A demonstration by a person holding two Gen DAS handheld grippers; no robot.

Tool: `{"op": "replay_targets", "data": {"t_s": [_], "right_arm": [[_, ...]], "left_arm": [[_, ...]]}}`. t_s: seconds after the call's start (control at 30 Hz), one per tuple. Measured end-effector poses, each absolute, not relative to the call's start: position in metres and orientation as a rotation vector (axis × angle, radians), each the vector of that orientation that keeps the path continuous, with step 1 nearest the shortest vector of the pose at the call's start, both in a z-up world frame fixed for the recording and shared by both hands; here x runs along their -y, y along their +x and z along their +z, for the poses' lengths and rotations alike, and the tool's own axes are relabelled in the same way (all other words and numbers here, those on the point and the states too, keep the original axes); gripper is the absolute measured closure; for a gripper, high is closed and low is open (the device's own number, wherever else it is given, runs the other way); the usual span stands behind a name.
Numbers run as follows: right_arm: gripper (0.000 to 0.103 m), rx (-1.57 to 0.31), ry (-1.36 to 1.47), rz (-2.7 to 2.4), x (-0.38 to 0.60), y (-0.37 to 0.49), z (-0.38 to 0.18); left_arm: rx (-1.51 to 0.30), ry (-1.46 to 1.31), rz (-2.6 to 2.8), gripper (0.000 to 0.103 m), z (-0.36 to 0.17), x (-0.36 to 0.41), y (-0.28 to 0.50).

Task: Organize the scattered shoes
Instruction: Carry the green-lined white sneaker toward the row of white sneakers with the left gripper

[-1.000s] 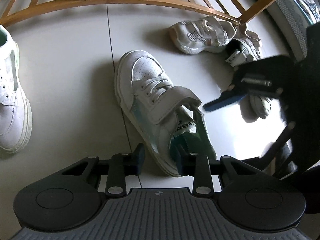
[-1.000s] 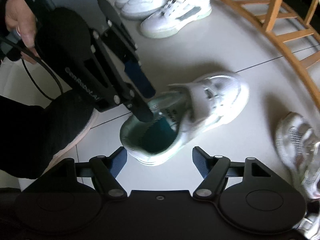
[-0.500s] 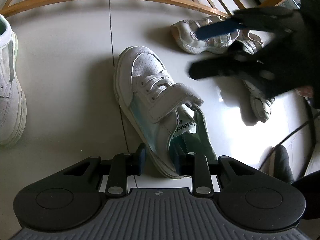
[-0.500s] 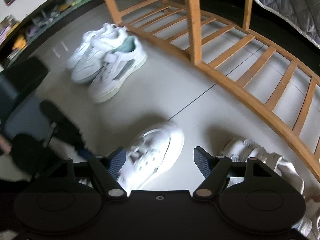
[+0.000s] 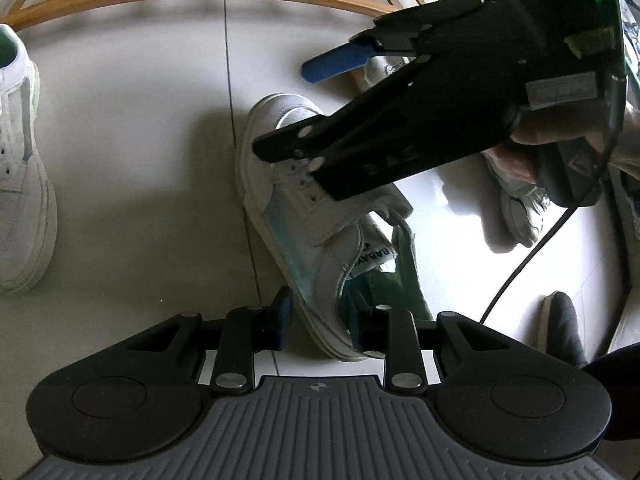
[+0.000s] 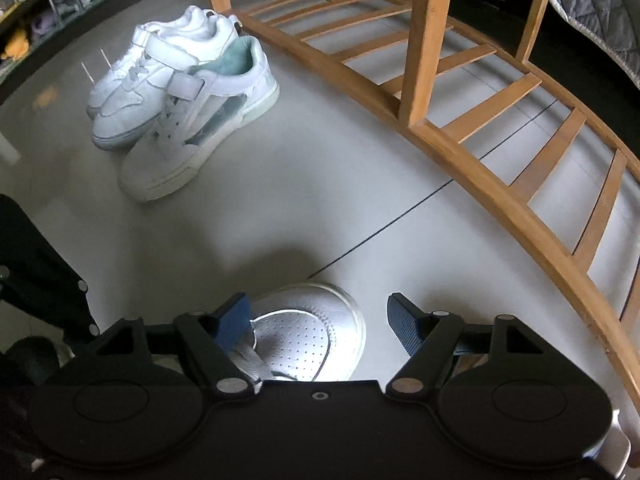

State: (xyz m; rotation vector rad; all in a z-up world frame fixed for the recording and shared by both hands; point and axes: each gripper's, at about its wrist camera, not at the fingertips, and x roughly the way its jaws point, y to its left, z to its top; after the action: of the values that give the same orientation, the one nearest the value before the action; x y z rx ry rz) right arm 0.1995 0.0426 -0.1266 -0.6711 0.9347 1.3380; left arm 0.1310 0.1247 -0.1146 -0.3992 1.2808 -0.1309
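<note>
A white strap sneaker with mint lining [image 5: 288,216] lies on the pale floor, toe pointing away in the left wrist view. My left gripper [image 5: 318,322] is shut on the side wall of its heel, one pad outside and one inside the opening. My right gripper [image 5: 284,110] hangs open just above the toe and laces, with a hand [image 5: 516,160] on its handle. In the right wrist view the perforated toe [image 6: 312,320] lies below and between the spread fingers of the right gripper [image 6: 318,322]. The pads do not press on it.
Three white sneakers [image 6: 172,92] stand together at the far left, by the end of a wooden slatted rack [image 6: 480,184]. One of them [image 5: 20,180] shows at the left edge. Mesh sneakers [image 5: 516,208] lie right, partly hidden. A black cable [image 5: 520,264] and a dark foot [image 5: 560,332] are at right.
The right gripper has swung in from the right, up and across, and now hangs over the sneaker's toe. The left gripper and the sneaker have stayed put.
</note>
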Motion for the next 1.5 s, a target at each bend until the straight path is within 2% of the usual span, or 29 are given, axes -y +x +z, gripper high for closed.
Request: {"op": "replay_targets", "data": {"t_s": [1.0, 1.2, 1.5], "right_arm": [[0.026, -0.796, -0.948, 1.326, 0.018, 0.171, -0.116], [0.026, -0.816, -0.963, 1.33, 0.026, 0.17, -0.114], [0.026, -0.876, -0.99, 1.389, 0.036, 0.159, -0.113]], "left_arm": [[-1.25, -0.439, 0.057, 0.073, -0.107, -0.152, 0.142], [-1.23, -0.446, 0.073, 0.077, -0.106, -0.156, 0.139], [-1.201, -0.365, 0.067, 0.076, -0.102, -0.158, 0.149]]}}
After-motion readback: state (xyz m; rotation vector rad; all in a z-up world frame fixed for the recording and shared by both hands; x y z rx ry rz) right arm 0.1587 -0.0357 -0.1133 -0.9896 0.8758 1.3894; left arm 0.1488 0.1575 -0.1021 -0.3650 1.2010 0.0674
